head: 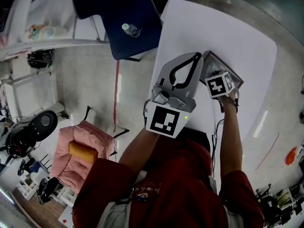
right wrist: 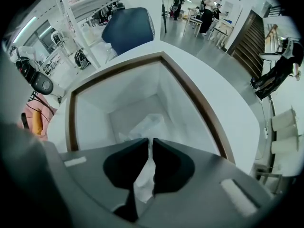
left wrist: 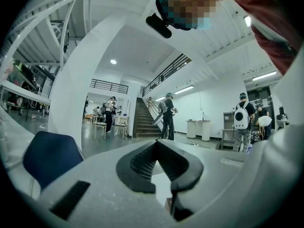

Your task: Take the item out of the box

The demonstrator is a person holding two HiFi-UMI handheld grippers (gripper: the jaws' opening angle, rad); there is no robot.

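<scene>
Well, right gripper [right wrist: 147, 144] pinches bag [right wrist: 151, 123] (clear plastic).

Down in the box [right wrist: 190, 87], the plastic-wrapped item [right wrist: 148, 124] disappears behind the pinching tips of the right gripper [right wrist: 150, 146]; what the wrapping holds cannot be made out. Seen from overhead, that gripper's marker cube [head: 219, 84] and the left gripper [head: 194, 61] cover the box, leaving only 1 corner and some rim. The person [head: 180, 184] is cut off at the waist.

Box [right wrist: 92, 120]: brown rim, white interior. Item [right wrist: 147, 125]: translucent white. Surface [right wrist: 223, 99]: white. Chair [right wrist: 128, 30]: navy. Right gripper [right wrist: 150, 139]: grey, black jaws.
</scene>
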